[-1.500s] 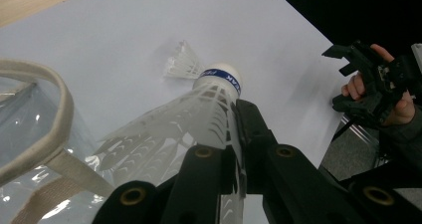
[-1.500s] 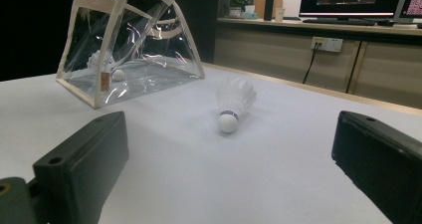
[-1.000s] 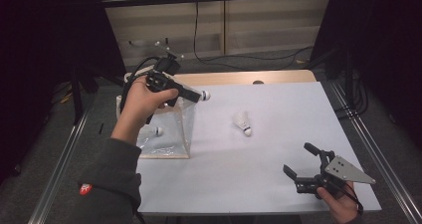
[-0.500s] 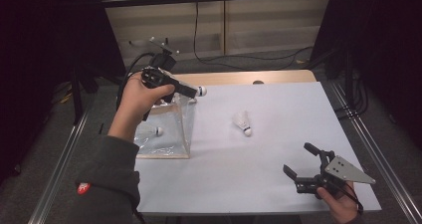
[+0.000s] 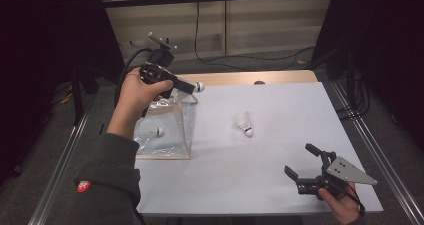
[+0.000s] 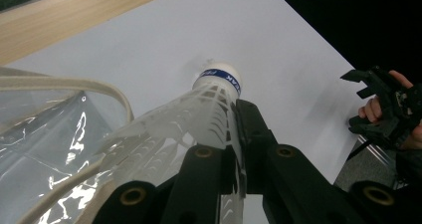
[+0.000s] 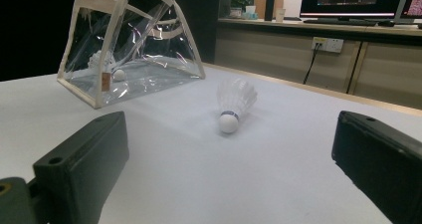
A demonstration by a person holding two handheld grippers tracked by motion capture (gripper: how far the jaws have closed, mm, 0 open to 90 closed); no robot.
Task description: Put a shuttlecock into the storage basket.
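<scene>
My left gripper (image 5: 189, 87) is raised over the top of a clear plastic bag (image 5: 167, 135), shut on the feather skirt of a white shuttlecock (image 5: 198, 87). Its cork points to the right. In the left gripper view the black jaws pinch the shuttlecock (image 6: 211, 102) above the bag's beige rim (image 6: 59, 84). A second shuttlecock (image 5: 152, 132) lies inside the bag. A third shuttlecock (image 5: 244, 122) lies on the white table (image 5: 290, 105), cork toward me. My right gripper (image 5: 300, 160) stands open near the front right edge, aimed at that loose shuttlecock (image 7: 233, 104).
The bag (image 7: 129, 50) stands at the table's left side with its mouth up. A wooden strip (image 5: 240, 78) runs along the table's far edge. Metal rails (image 5: 370, 150) flank the table. Cables hang over the floor behind it.
My left gripper has drifted slightly up and to the left with the shuttlecock still in it. The right gripper has stayed where it was.
</scene>
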